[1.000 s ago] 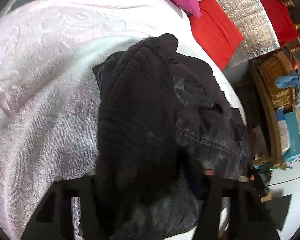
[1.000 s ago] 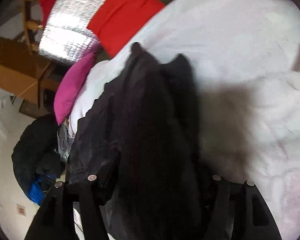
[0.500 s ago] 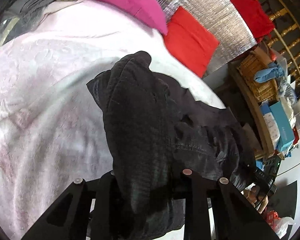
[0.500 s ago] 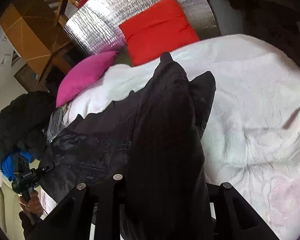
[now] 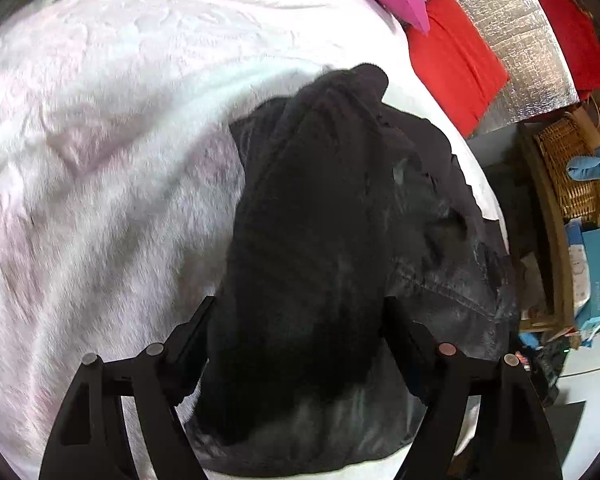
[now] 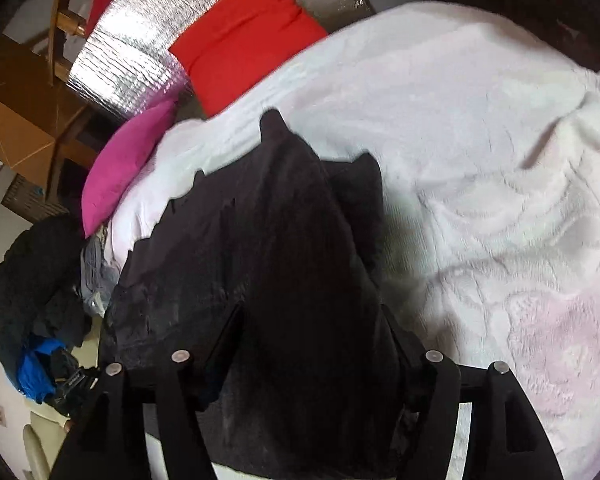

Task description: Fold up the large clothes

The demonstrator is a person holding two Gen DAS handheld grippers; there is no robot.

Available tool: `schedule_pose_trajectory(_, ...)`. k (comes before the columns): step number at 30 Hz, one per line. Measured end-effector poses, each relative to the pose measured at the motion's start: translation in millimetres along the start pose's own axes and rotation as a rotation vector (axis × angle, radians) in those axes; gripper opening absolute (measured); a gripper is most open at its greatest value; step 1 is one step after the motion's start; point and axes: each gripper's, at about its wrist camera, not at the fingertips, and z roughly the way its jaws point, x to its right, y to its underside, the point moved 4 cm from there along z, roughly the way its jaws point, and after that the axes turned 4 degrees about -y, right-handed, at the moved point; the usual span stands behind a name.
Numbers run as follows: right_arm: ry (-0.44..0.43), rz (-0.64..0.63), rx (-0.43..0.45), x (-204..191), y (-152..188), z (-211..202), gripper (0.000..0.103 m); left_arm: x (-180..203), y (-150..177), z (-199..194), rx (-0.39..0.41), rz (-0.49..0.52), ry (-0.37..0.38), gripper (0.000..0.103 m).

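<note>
A large dark garment, black corduroy-like cloth over dark denim [image 5: 320, 220], lies bunched on the pale pink fleecy bed cover [image 5: 100, 180]. It also shows in the right wrist view [image 6: 284, 248]. My left gripper [image 5: 298, 316] has its fingers [image 5: 198, 328] spread, with a thick fold of the black cloth between them. My right gripper [image 6: 312, 320] also has a thick fold of the same cloth between its spread fingers [image 6: 224, 332]. The fingertips of both grippers are partly hidden by cloth.
A magenta pillow [image 6: 124, 164], a red cushion [image 6: 244, 36] and silver foil padding [image 6: 140, 40] lie at the bed's head. A wicker basket [image 5: 568, 172] and boxes stand beside the bed. A dark clothes pile [image 6: 32, 280] lies off the bed's edge.
Both grippers have swung with the cloth; the views tilt down toward the bed. The black fold now sits lower and broader between the fingers.
</note>
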Motion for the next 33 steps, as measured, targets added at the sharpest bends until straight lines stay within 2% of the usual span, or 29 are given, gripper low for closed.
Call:
schedule_pose_trajectory(3,0.039,0.022,0.028,7,5,-14,0.069,-13,15,-19,0.033,-0.054,-0.004,0.081)
schedule_pose_trajectory(5,0.029,0.035,0.083,10,7,-36,0.069,-21,22,-41,0.104,-0.056,-0.037,0.081)
schedule_pose_trajectory(7,0.032,0.034,0.169,12,14,-66,0.069,-21,28,-69,0.214,-0.026,-0.088,0.081)
schedule_pose_trajectory(9,0.014,0.044,0.214,11,22,-84,0.070,-19,40,-90,0.295,-0.004,-0.109,0.081)
schedule_pose_trajectory(11,-0.048,0.054,0.217,5,38,-97,0.070,-17,61,-102,0.325,0.011,-0.083,0.081)
schedule_pose_trajectory(14,-0.115,0.066,0.158,-9,62,-91,0.070,-14,89,-91,0.262,0.001,-0.009,0.081)
schedule_pose_trajectory(17,-0.151,0.077,0.068,-25,90,-70,0.070,-15,106,-72,0.194,-0.059,0.052,0.081)
schedule_pose_trajectory(19,-0.148,0.105,0.010,-29,103,-50,0.070,-11,109,-61,0.165,-0.094,0.081,0.081)
schedule_pose_trajectory(22,-0.106,0.139,-0.024,-31,108,-25,0.070,-3,108,-46,0.141,-0.124,0.090,0.081)
schedule_pose_trajectory(28,-0.087,0.247,-0.022,-19,109,7,0.071,-10,106,-28,0.096,-0.266,0.128,0.082)
schedule_pose_trajectory(30,-0.125,0.267,0.020,-18,103,9,0.075,-10,105,-26,0.106,-0.281,0.135,0.082)
schedule_pose_trajectory(33,-0.205,0.413,0.097,-9,97,10,0.074,-13,98,-26,0.104,-0.293,0.159,0.082)
